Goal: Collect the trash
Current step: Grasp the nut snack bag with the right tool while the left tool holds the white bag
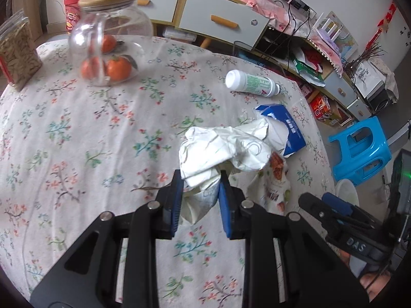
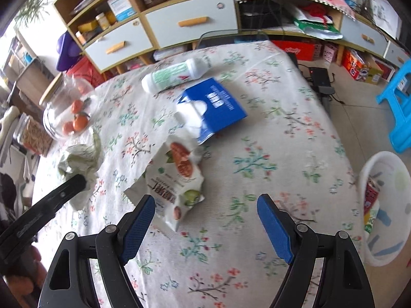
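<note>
My left gripper (image 1: 201, 179) is shut on a crumpled white wrapper (image 1: 218, 148) and holds it just above the floral tablecloth (image 1: 90, 141). The wrapper also shows at the left of the right wrist view (image 2: 79, 157). A snack bag (image 2: 177, 179) lies in front of my right gripper (image 2: 206, 206), which is open and empty above the table. A blue tissue box (image 2: 218, 105) and a white bottle (image 2: 174, 74) on its side lie farther off. The snack bag (image 1: 276, 179), box (image 1: 285, 125) and bottle (image 1: 253, 82) also show in the left wrist view.
A glass jar (image 1: 110, 38) with oranges and a bag of grain (image 1: 18, 56) stand at the far left. A white bin (image 2: 385, 213) with trash in it sits on the floor right of the table, beside a blue stool (image 1: 359, 146). Cabinets (image 2: 179, 23) line the back.
</note>
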Tool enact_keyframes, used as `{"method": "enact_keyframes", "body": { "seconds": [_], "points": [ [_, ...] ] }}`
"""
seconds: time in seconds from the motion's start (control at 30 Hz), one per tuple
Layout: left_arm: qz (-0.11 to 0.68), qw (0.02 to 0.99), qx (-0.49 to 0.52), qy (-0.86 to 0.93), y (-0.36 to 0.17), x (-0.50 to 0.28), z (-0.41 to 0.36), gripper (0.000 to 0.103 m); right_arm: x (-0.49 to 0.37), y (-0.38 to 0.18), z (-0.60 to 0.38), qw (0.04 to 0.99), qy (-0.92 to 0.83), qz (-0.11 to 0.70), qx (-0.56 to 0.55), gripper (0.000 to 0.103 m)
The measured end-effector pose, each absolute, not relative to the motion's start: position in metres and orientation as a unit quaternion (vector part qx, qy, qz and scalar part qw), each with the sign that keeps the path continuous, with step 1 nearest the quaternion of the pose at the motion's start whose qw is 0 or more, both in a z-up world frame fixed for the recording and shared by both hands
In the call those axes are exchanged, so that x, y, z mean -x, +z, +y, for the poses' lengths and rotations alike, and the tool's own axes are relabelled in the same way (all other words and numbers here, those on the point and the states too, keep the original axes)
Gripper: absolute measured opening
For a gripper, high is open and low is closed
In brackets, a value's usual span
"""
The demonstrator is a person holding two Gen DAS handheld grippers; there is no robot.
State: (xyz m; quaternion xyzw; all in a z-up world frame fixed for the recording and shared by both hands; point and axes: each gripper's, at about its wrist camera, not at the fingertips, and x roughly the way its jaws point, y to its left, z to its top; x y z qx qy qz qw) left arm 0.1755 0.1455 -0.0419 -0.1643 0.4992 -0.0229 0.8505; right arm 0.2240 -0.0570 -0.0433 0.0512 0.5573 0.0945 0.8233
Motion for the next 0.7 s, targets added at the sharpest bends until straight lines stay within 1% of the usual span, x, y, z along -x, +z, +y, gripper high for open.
{"method": "enact_keyframes", "body": {
  "seconds": [0.2, 0.5, 0.57, 0.7],
  "points": [
    [0.510, 0.846, 0.153, -0.014, -0.042, -0.157, 0.162, 0.028, -0.232, -0.060, -0.039, 0.815, 0.112, 0.565, -0.063, 0.083],
    [0.511, 0.844, 0.159, 0.001, -0.039, -0.141, 0.184, 0.028, -0.247, -0.073, -0.023, 0.824, 0.101, 0.548, -0.099, 0.085],
    [0.512, 0.844, 0.159, 0.006, -0.040, -0.139, 0.188, 0.028, -0.249, -0.075, -0.018, 0.830, 0.093, 0.542, -0.090, 0.086],
    [0.513, 0.844, 0.158, 0.012, -0.041, -0.134, 0.195, 0.028, -0.249, -0.080, -0.002, 0.841, 0.075, 0.535, -0.038, 0.087]
  ]
}}
